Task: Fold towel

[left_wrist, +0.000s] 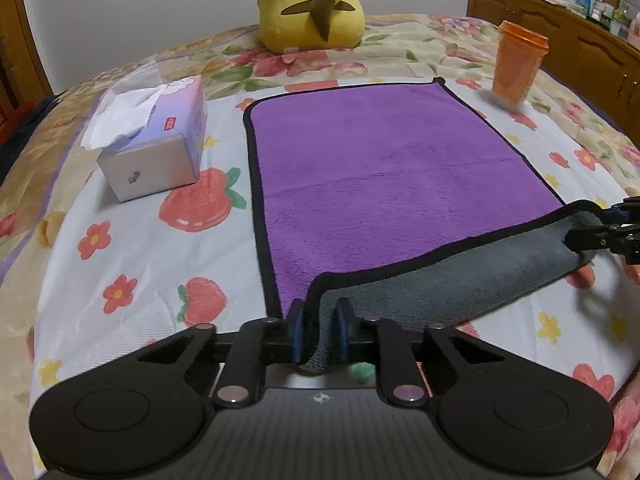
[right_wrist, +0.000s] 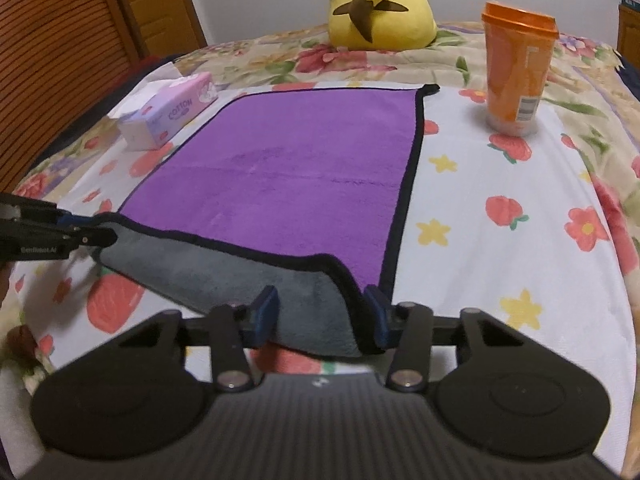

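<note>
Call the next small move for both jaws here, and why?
Probably carry both near corners forward toward the far edge. The left gripper and right gripper each pinch a corner of the towel, its grey underside already turned up, while the purple rest lies flat on the bed.

Towel (left_wrist: pixel 384 168) is plush, matt cloth, purple on top, grey fleece beneath, with a black stitched hem; the bedsheet (left_wrist: pixel 132 264) under it is finely ribbed printed fabric. My left gripper (left_wrist: pixel 319 332) is matt black plastic with blue rubbery pads (left_wrist: pixel 297 334) and shiny metal pins. Cup (right_wrist: pixel 518 68) is glossy translucent orange plastic; tissue box (left_wrist: pixel 160 148) smooth card; plush toy (left_wrist: pixel 310 4) fuzzy; cabinet (left_wrist: pixel 560 44) polished wood.
</note>
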`<state>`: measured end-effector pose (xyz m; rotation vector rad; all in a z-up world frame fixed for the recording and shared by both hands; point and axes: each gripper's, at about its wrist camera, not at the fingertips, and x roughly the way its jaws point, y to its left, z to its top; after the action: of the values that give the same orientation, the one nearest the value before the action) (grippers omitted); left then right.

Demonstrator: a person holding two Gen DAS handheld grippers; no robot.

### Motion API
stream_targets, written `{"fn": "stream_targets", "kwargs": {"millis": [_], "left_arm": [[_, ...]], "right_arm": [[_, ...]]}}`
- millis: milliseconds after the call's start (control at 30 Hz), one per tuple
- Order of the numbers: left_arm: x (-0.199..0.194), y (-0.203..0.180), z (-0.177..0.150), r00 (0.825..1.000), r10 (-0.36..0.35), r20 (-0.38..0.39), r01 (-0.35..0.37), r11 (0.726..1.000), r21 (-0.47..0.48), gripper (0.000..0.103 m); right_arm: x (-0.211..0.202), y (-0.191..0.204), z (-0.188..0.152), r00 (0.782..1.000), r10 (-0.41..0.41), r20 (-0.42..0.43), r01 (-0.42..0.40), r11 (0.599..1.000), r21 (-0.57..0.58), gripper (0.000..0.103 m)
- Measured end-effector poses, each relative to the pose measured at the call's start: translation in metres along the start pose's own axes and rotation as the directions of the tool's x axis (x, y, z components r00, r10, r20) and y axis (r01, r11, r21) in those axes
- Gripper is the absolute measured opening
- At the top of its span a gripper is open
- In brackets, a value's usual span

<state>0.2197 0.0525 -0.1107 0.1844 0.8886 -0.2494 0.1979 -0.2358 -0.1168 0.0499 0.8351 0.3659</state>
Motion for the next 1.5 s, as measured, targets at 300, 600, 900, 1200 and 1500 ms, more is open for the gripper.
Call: {"fn": "stream_targets", "kwargs": {"millis": [300, 600, 900, 1200, 1500], "left_arm": [[-0.015, -0.004, 0.008, 0.997, -0.004, 0.072, 0.004, 1.0, 0.002, 0.009], [-0.036, -0.009, 0.018, 0.987, -0.013, 0.16, 0.012, 1.0, 0.005, 0.009], [-0.052, -0.009, 0.022, 0.975, -0.011, 0.224, 0.011, 1.0, 0.002, 0.009], [-0.057, -0.007, 0.027, 0.964, -0.005, 0.265, 0.009, 1.0, -0.012, 0.009], [-0.049, -0.003, 0.036, 0.96, 0.012, 0.279, -0.008, 1.0, -0.017, 0.008]], "right_arm": [[-0.002, -0.001, 0.002, 1.0, 0.016, 0.013, -0.016, 1.0, -0.023, 0.01], [-0.01, -0.002, 0.01, 0.997, 0.031, 0.067, -0.029, 0.999, -0.04, 0.005], [-0.022, -0.005, 0.018, 0.99, 0.037, 0.134, -0.033, 0.999, -0.036, 0.005], [-0.029, -0.006, 0.027, 0.981, 0.054, 0.184, -0.046, 0.998, -0.048, 0.005], [-0.023, -0.008, 0.034, 0.979, 0.043, 0.201, -0.028, 0.997, -0.077, 0.005]]}}
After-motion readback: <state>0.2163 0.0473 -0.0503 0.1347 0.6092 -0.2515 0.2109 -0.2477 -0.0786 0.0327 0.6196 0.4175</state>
